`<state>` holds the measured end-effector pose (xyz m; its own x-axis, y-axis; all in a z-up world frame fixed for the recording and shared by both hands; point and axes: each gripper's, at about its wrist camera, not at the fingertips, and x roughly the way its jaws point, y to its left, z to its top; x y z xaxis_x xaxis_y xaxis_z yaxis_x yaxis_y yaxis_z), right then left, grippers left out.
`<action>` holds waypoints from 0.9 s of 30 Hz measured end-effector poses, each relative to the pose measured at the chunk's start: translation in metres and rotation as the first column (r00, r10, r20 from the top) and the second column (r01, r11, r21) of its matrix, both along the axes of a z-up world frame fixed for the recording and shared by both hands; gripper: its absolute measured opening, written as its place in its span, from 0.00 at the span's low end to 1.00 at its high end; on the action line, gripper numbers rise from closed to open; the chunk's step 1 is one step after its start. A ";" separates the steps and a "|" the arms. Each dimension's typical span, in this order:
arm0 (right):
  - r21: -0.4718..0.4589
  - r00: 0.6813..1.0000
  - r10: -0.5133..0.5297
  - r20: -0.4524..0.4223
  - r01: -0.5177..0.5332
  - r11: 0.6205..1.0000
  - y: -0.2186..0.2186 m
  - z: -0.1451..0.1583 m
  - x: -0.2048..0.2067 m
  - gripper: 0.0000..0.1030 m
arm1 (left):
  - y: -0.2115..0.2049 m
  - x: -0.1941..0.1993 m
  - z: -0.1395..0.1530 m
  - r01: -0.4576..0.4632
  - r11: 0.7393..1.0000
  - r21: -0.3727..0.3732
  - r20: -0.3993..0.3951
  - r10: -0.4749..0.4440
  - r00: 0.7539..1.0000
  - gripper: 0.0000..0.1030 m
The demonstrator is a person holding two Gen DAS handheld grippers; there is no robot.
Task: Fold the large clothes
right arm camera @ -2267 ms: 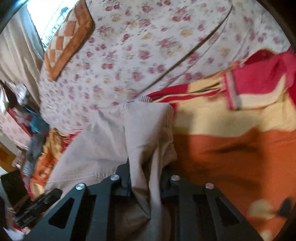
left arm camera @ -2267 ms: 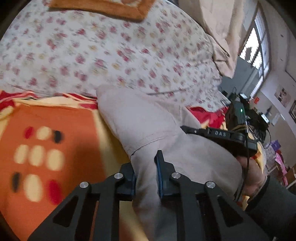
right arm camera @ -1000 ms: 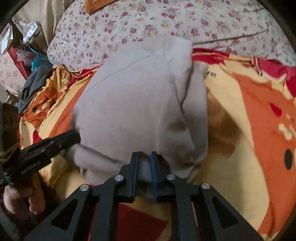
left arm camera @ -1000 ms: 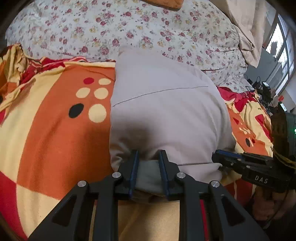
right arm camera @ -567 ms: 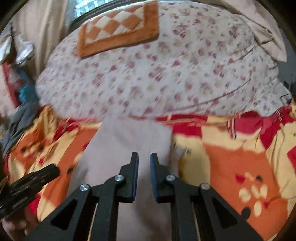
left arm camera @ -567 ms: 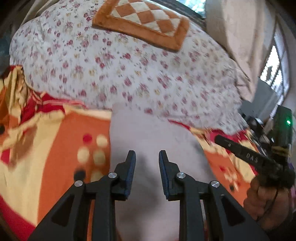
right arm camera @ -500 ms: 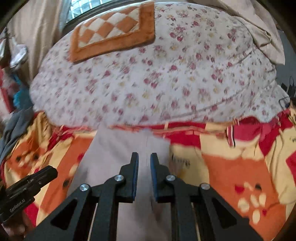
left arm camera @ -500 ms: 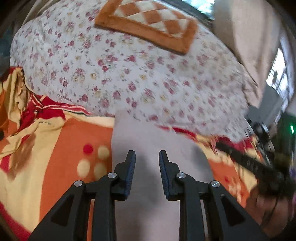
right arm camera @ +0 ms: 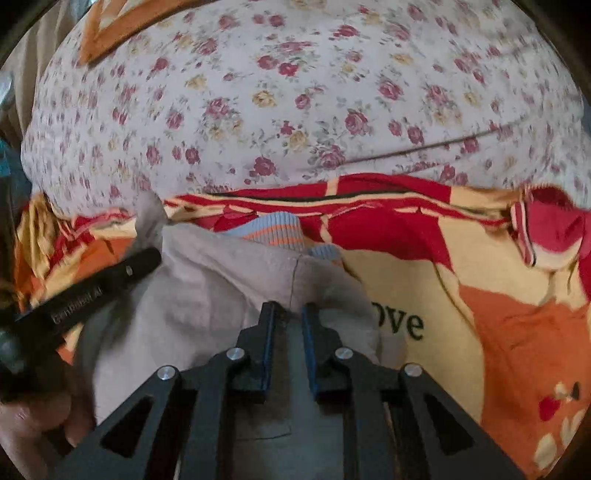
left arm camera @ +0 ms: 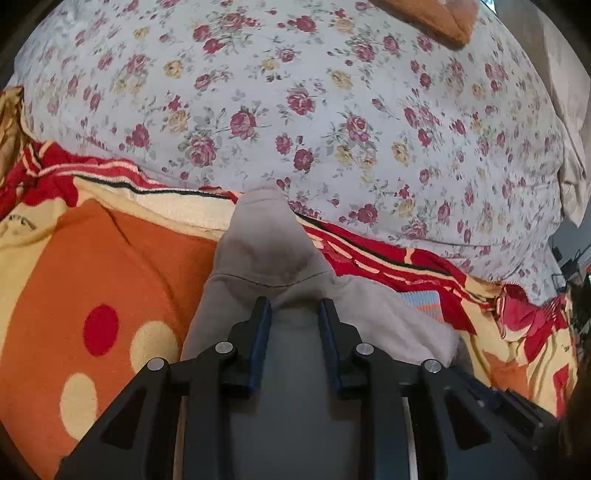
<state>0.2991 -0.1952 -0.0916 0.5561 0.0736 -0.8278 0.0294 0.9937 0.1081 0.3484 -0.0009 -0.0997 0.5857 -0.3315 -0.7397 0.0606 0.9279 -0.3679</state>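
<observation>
A beige-grey garment (left arm camera: 266, 251) lies folded on the orange, red and cream blanket (left arm camera: 110, 266). It also shows in the right wrist view (right arm camera: 221, 280), with a blue-and-orange striped cuff (right arm camera: 273, 230) at its far edge. My left gripper (left arm camera: 294, 314) is open, low over the garment with cloth between its jaws but not pinched. My right gripper (right arm camera: 287, 312) is open by a narrow gap over the garment's right part. The left gripper's finger (right arm camera: 110, 280) shows at the left of the right wrist view.
A large floral quilt (left arm camera: 314, 103) is piled behind the blanket, with an orange checked cushion (right arm camera: 122, 22) on top. The blanket (right arm camera: 480, 295) spreads to the right with the printed letters "ove" (right arm camera: 400, 325). Cluttered room edge at far right (left arm camera: 576, 266).
Both grippers let go of the garment after laying the fold down, rose, then dropped forward and low over its far end. The striped cuff has come into view.
</observation>
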 end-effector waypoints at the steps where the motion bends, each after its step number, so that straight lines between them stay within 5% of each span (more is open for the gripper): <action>1: -0.012 1.000 0.001 0.002 -0.001 1.000 0.002 0.001 0.000 0.15 | 0.000 -0.001 0.001 -0.001 1.000 0.001 0.000 0.001 1.000 0.15; 6: 0.013 1.000 0.007 0.008 -0.007 1.000 0.000 0.002 -0.002 0.19 | 0.005 -0.002 0.003 0.014 1.000 -0.027 0.002 -0.014 1.000 0.22; 8: 0.043 1.000 0.005 0.015 -0.006 0.999 -0.005 0.003 -0.001 0.20 | 0.006 -0.001 0.005 0.042 0.996 -0.079 0.002 -0.042 0.999 0.36; 10: 0.060 1.000 -0.001 0.024 0.000 0.998 -0.007 0.003 -0.002 0.21 | 0.005 0.003 0.006 0.092 0.986 -0.141 0.013 -0.091 0.996 0.64; 12: 0.074 0.999 -0.010 0.032 0.008 0.997 -0.009 0.003 -0.003 0.21 | 0.002 0.004 0.007 0.116 0.981 -0.152 0.016 -0.115 0.993 0.70; 17: 0.109 0.998 -0.028 0.065 0.021 0.994 -0.022 0.022 -0.026 0.20 | -0.001 -0.006 0.038 0.138 0.988 -0.068 0.027 -0.137 0.990 0.70; 21: 0.028 0.993 -0.015 0.120 0.011 1.000 -0.028 0.063 -0.078 0.21 | 0.013 -0.070 0.103 0.069 0.985 0.157 0.185 -0.097 0.978 0.70; 24: 0.062 0.979 -0.012 0.203 -0.001 0.998 -0.038 0.090 -0.145 0.40 | 0.034 -0.134 0.132 0.003 0.976 0.217 0.292 -0.068 0.954 0.79; 25: 0.075 0.975 -0.017 0.220 0.000 0.997 -0.041 0.093 -0.168 0.56 | 0.041 -0.149 0.132 0.004 0.982 0.188 0.288 -0.058 0.956 0.86; 27: 0.076 0.971 -0.004 0.240 -0.015 0.997 -0.042 0.094 -0.203 0.60 | 0.053 -0.176 0.122 0.046 0.994 0.101 0.193 -0.065 0.979 0.87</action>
